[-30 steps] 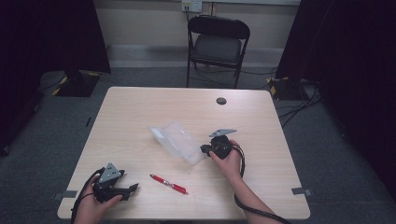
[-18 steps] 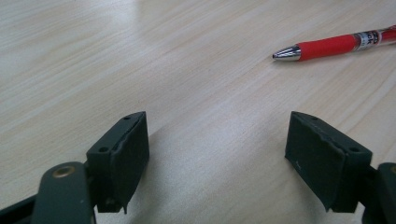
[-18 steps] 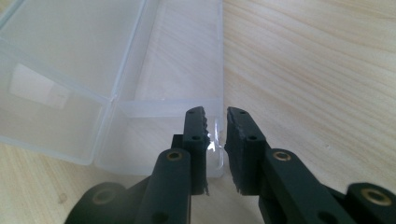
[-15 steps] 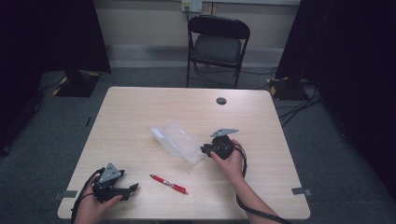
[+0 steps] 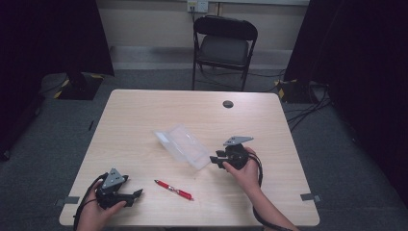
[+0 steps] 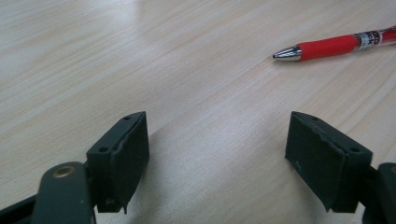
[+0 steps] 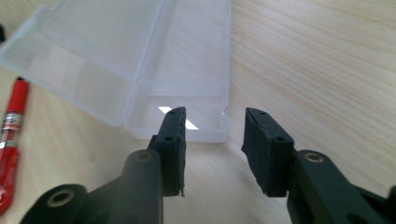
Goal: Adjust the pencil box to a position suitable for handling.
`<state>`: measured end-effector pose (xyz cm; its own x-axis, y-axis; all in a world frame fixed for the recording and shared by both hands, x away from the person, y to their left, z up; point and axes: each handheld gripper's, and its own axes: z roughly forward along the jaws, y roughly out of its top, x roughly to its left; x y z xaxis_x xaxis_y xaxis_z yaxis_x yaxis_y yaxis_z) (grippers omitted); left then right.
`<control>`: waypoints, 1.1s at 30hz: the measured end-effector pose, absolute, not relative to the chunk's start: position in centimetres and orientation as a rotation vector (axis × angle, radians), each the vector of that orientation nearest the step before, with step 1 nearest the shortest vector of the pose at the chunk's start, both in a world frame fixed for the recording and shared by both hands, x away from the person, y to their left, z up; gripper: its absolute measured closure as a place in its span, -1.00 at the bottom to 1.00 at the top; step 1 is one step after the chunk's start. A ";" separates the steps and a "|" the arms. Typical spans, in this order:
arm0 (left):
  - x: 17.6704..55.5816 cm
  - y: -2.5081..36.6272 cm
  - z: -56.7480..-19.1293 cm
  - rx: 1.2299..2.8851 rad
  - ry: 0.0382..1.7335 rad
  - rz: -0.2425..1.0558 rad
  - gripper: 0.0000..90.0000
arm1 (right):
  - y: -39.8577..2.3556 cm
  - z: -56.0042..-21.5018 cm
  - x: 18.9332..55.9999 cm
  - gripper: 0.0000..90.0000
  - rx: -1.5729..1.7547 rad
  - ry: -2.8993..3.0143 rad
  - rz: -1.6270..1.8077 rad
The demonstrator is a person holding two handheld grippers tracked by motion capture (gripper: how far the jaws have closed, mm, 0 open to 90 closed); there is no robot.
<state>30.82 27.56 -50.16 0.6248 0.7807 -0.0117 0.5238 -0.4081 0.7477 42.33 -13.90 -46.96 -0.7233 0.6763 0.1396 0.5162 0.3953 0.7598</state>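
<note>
A clear plastic case [image 5: 183, 146] lies open and flat in the middle of the wooden table [image 5: 144, 110]. A red pen [image 5: 174, 189] lies nearer the front edge. My right gripper [image 5: 215, 160] sits just off the case's near right corner. In the right gripper view the case [image 7: 140, 60] is just ahead of the right gripper [image 7: 215, 135]; its jaws have just been opening and nothing is pressed between them. The pen [image 7: 11, 126] shows at that view's left edge. My left gripper [image 5: 134, 190] rests at the front left, open wide [image 6: 219, 154], with the pen's tip [image 6: 336, 45] ahead to its right.
A black folding chair [image 5: 223, 45] stands beyond the table's far edge. A small black round cap [image 5: 228, 104] sits in the tabletop near the far side. Grey tape marks [image 5: 308, 197] lie on the floor by the front corners.
My right gripper has drawn back a little from the case's corner, toward the right, and its jaws have spread apart. The left gripper, case and pen have stayed where they were.
</note>
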 end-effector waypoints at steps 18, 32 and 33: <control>30.8 27.5 -50.2 2.100 1.028 0.445 -0.53 | -14.6 -47.4 39.4 -0.08 0.983 2.530 1.230; 30.8 27.5 -50.2 2.099 1.029 0.445 -0.53 | -12.6 -47.7 37.7 -0.15 0.891 2.596 1.248; 30.8 27.5 -50.2 2.100 1.029 0.445 -0.53 | -12.4 -47.7 37.5 -0.15 0.886 2.601 1.251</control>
